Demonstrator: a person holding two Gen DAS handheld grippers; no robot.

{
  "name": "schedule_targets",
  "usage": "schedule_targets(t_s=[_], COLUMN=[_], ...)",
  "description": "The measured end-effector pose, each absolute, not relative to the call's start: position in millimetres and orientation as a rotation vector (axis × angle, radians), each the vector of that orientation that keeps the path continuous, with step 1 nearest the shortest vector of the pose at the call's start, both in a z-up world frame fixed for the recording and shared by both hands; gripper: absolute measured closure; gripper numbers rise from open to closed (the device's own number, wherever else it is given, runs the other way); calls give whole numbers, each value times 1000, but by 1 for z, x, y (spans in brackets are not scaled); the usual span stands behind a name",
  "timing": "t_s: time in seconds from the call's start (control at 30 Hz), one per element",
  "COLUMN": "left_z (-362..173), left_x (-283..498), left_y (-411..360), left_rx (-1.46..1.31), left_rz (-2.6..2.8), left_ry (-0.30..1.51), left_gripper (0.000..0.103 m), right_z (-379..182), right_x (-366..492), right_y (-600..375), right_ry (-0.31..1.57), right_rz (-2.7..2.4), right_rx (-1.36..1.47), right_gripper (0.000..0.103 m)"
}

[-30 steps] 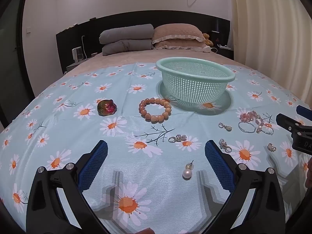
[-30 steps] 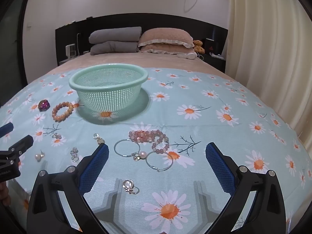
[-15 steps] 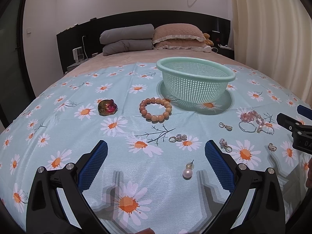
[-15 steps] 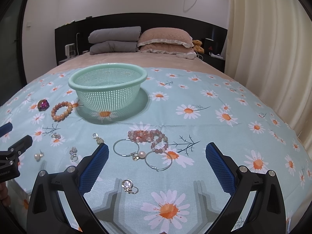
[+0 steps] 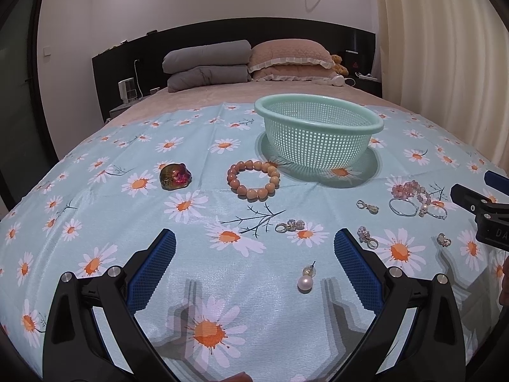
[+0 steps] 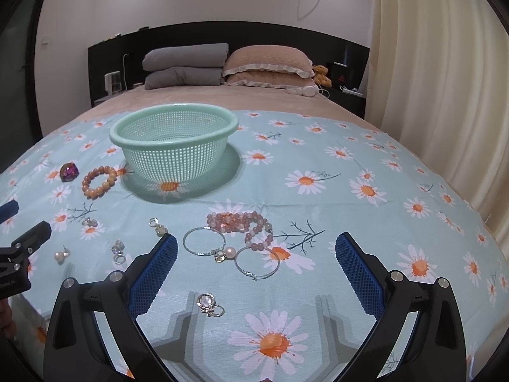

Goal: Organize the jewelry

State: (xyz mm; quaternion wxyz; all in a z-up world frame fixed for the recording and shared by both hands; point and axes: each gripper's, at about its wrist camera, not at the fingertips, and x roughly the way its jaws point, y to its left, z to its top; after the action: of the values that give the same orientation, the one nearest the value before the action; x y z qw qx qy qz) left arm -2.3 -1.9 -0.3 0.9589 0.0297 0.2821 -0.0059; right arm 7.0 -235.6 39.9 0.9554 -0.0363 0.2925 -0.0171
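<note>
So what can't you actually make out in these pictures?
- Basket floor, both views: the near wall hides it.
- Clasps on the small earrings, right view: too small.
- Right gripper, left view: cut off by the edge.
- Left gripper, right view: likewise cut off.

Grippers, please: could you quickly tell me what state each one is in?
Left gripper: open, holding nothing.
Right gripper: open, holding nothing.
</note>
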Motion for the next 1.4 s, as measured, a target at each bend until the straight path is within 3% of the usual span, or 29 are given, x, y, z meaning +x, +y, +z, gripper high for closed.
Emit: schedule_targets(t_s=[1.4], left_z=[-2], left_x=[2], left_y=[-2], left_rx=[60], left_rz=[-8], left_ry=[589], left_gripper=[5], right_z=[36], right_x=[13], right_y=[-236], right_ry=[627], right_rz=[-60], right_rx=[-89], right_gripper=[7])
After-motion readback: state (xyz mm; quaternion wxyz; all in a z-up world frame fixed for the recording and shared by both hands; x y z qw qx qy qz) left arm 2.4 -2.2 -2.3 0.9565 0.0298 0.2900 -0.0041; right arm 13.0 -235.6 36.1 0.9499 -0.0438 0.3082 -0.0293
